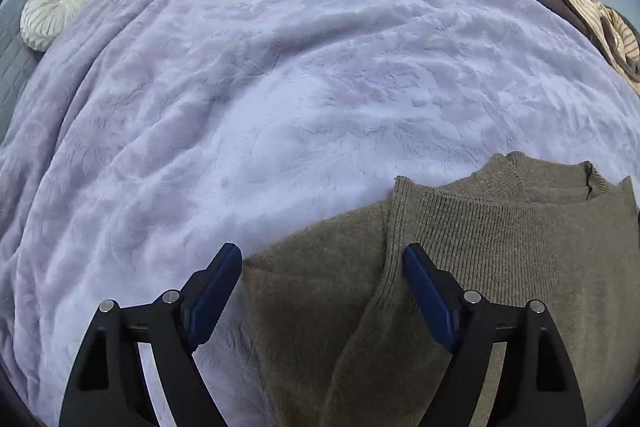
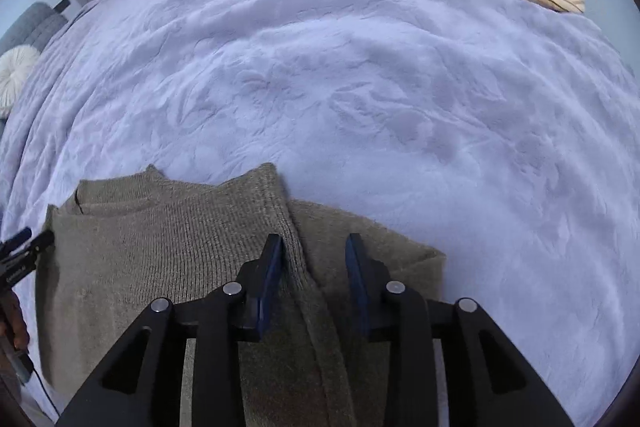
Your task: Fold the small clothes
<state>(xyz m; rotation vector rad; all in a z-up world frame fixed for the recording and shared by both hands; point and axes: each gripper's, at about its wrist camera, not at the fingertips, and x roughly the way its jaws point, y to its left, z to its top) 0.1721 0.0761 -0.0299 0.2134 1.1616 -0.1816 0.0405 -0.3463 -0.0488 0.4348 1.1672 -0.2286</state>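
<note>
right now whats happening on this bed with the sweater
A person with a gripper in each hand is folding a brown knit sweater laid flat on a lilac plush blanket. The left gripper hangs open over the sweater's left sleeve, and the right gripper hangs open over its right sleeve. Neither holds any fabric.

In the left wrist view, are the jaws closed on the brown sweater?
No: the left gripper has its jaws spread wide apart above the brown sweater, pinching no fabric.
</note>
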